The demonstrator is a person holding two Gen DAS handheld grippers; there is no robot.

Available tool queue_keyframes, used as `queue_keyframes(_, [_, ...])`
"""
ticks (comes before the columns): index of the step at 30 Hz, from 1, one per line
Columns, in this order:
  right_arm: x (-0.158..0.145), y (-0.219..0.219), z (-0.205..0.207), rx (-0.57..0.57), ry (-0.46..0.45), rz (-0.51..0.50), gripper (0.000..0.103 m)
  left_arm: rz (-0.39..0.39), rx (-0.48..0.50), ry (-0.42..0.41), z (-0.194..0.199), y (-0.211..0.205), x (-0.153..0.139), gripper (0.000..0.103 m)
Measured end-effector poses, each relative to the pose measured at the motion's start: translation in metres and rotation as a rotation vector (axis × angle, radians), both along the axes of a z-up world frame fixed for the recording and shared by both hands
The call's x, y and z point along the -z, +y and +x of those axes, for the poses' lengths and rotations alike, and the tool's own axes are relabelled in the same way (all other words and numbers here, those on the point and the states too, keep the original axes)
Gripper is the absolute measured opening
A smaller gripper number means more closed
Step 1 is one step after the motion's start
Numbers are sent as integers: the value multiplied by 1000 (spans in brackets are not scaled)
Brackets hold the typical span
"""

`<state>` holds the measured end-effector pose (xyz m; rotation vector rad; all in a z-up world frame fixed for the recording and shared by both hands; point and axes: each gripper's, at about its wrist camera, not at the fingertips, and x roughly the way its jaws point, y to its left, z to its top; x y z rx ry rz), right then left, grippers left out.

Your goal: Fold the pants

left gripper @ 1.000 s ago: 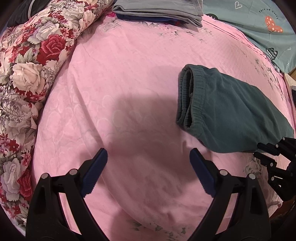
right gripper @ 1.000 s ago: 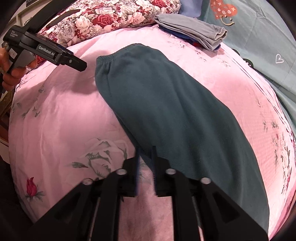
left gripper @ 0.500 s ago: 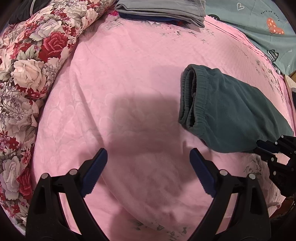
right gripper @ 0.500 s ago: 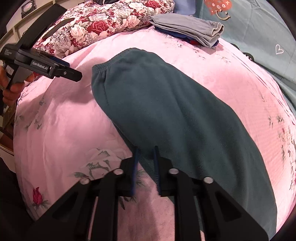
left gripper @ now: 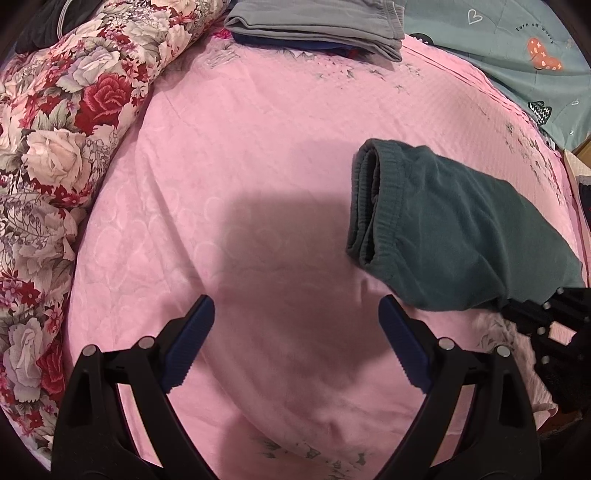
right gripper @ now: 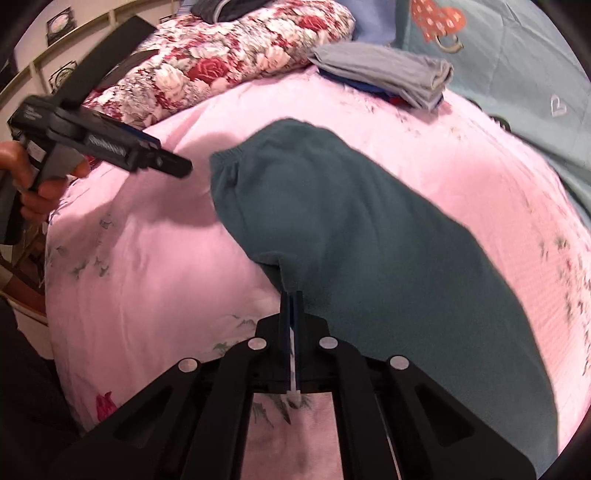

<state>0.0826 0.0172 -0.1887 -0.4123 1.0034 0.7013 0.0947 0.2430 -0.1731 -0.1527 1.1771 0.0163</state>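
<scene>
Dark green pants (left gripper: 454,229) lie folded lengthwise on the pink bedspread (left gripper: 258,155), waistband toward the left. In the right wrist view the pants (right gripper: 362,236) run from upper left to lower right. My right gripper (right gripper: 291,301) is shut on the near edge of the pants and lifts a small peak of cloth. It also shows in the left wrist view (left gripper: 546,325) at the pants' lower right edge. My left gripper (left gripper: 295,332) is open and empty above bare bedspread, left of the waistband. It shows in the right wrist view (right gripper: 177,168) just left of the waistband.
A floral quilt (left gripper: 55,155) lies bunched along the left. A stack of folded grey and blue clothes (left gripper: 317,26) sits at the far edge. A teal blanket (left gripper: 517,62) with heart prints covers the far right.
My right gripper closed from a narrow gap onto the pants' near edge and raised it slightly. My left gripper stayed open and came closer to the waistband.
</scene>
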Motion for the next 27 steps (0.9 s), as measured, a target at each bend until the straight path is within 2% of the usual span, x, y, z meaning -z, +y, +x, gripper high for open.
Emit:
queue_keyframes(3, [3, -1, -2, 15, 2, -14, 3, -20, 38, -53, 6, -12, -15, 92])
queue_keyframes(4, [-1, -3, -4, 27, -7, -19, 9, -35, 56, -78, 8, -19, -21, 92])
queue_keyframes(5, [-7, -6, -7, 38, -16, -11, 19, -53, 75, -102, 11, -26, -26, 92])
queue_keyframes(8, [-25, -40, -17, 163, -38, 19, 25, -75, 167, -146, 28, -63, -27, 93])
queue_keyframes(9, [-31, -67, -19, 258, -30, 33, 25, -35, 195, -138, 34, -75, -17, 93])
queue_keyframes(10, [-35, -85, -21, 320, -29, 41, 25, 36, 204, -110, 41, -83, -3, 93])
queue_keyframes(11, [-41, -123, -25, 442, -31, 46, 27, 101, 197, -81, 44, -84, 10, 93])
queue_keyframes(12, [-46, -151, -30, 530, -34, 46, 28, 167, 180, -41, 48, -82, 26, 100])
queue_keyframes(14, [-56, -214, -44, 724, -50, 48, 37, 90, 70, -36, 48, -54, 33, 101])
queue_keyframes(15, [-61, -255, -54, 847, -60, 60, 39, 85, 7, -16, 48, -42, 31, 101])
queue_keyframes(16, [-65, -290, -64, 950, -64, 81, 39, 104, -53, -7, 47, -30, 25, 101])
queue_keyframes(20, [-72, -412, -102, 1312, -94, 157, 39, 155, -146, -18, 35, -36, -3, 101])
queue_keyframes(22, [-68, -460, -119, 1458, -99, 271, 39, 184, -155, -55, 27, -59, -23, 101])
queue_keyframes(24, [-56, -497, -129, 1557, -78, 398, 40, 221, -122, -81, 23, -95, -39, 101])
queue_keyframes(27, [-35, -528, -131, 1587, -27, 523, 40, 223, -47, -87, 23, -149, -50, 101])
